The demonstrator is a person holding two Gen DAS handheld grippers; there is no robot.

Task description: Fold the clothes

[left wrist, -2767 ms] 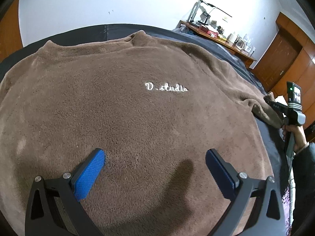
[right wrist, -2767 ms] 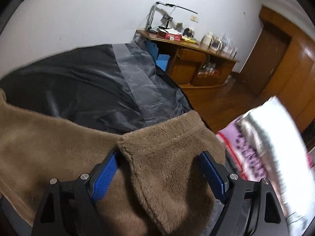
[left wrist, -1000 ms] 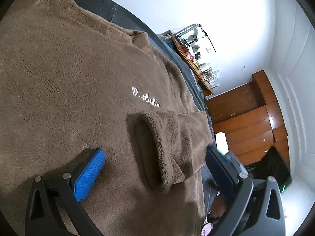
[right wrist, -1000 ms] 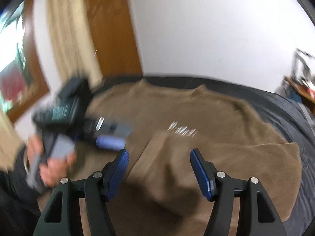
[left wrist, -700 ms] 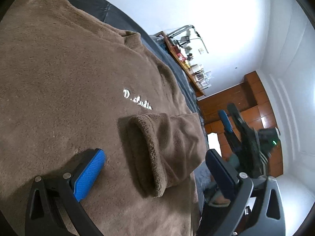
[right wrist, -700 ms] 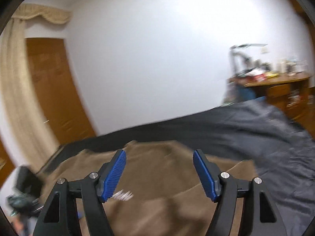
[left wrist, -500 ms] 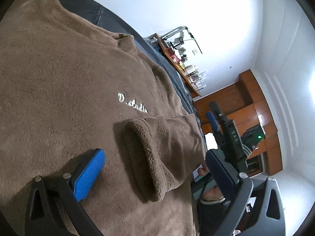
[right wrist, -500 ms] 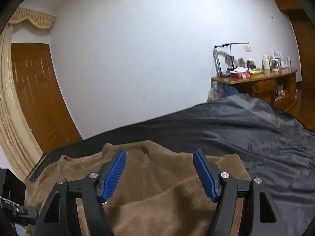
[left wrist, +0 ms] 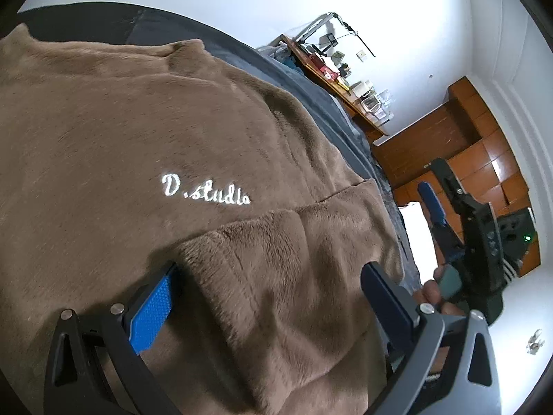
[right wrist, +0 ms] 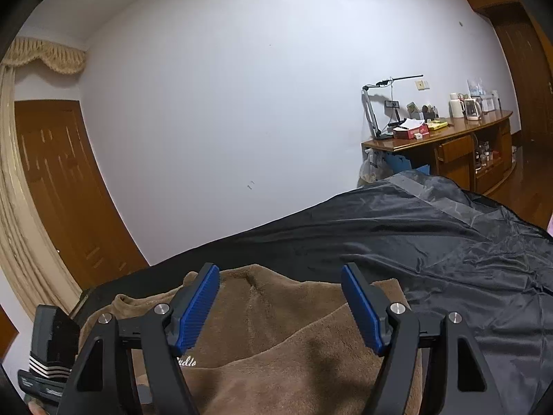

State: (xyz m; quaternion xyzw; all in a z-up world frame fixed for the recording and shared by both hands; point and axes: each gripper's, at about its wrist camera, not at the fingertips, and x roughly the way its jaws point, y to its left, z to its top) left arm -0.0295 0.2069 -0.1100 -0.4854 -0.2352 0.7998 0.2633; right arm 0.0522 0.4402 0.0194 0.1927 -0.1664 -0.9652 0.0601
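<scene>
A brown fleece sweater with white "D.studio" lettering lies flat on a black bed cover. One sleeve is folded across its chest. My left gripper is open and low over that sleeve. The cuff end sits between its blue pads, which do not press it. My right gripper is open and holds nothing. It hovers above the sweater's right side and faces the wall. In the left wrist view a hand holds the right gripper off the bed's right edge.
A wooden desk with a lamp and clutter stands against the white wall beyond the bed. A wooden door and curtain are at the left, and wooden cabinets at the right. The left gripper's body shows at the lower left.
The right gripper carried the sleeve across the chest, let it go, then swung back right to face the wall. The left gripper slid onto the folded sleeve, whose cuff now lies between its jaws.
</scene>
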